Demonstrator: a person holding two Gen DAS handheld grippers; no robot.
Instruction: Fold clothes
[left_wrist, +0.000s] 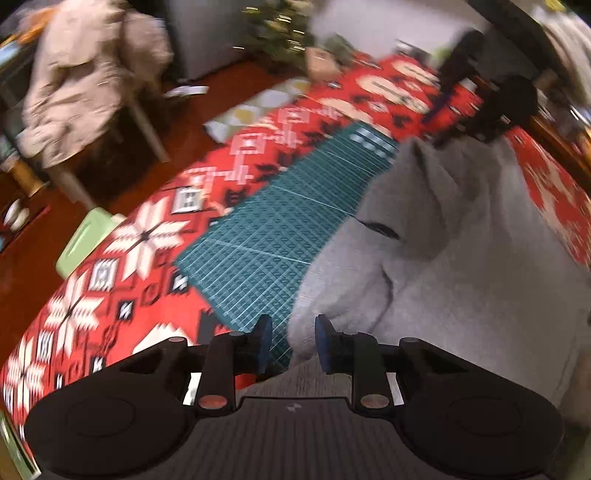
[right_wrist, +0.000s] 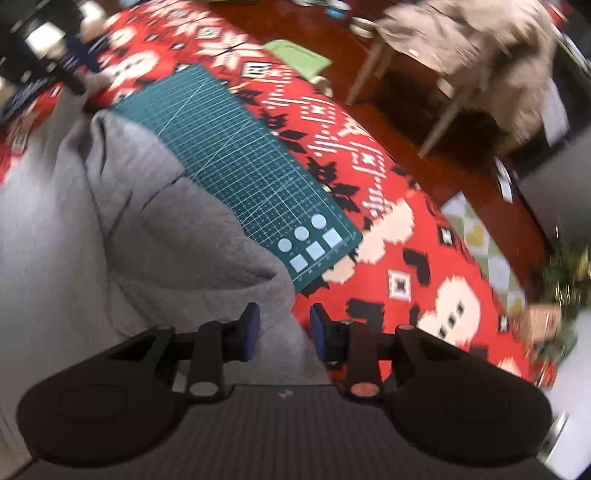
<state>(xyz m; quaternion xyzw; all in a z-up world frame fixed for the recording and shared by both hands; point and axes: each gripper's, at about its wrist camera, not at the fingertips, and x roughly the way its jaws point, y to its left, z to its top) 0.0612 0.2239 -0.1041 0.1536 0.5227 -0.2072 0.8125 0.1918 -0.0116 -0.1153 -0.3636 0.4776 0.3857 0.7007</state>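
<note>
Black gripper bodies fill the bottom of both wrist views. Between the blue pads of the left gripper (left_wrist: 293, 341) a narrow gap is seen, and a bunched edge of the grey sweatshirt (left_wrist: 461, 266) is framed in that gap; whether the pads press on the cloth cannot be told from the blurred picture. The right gripper (right_wrist: 284, 330) is likewise set narrow, with the grey sweatshirt's edge (right_wrist: 177, 236) lying between its pads, and a grip cannot be confirmed there either.

The sweatshirt is spread in loose folds over part of a green cutting mat (left_wrist: 266, 229), its other part being draped onto the red patterned tablecloth (left_wrist: 122, 295) that covers the table. In the right wrist view the mat's corner, printed with white circles and squares (right_wrist: 314, 240), is left uncovered just beside the garment.

Beyond the table edge, a dark red floor is seen, with a pale green stool (left_wrist: 83, 240) close by and a beige coat (left_wrist: 85, 81) hung over a chair (right_wrist: 443, 107) further off.
</note>
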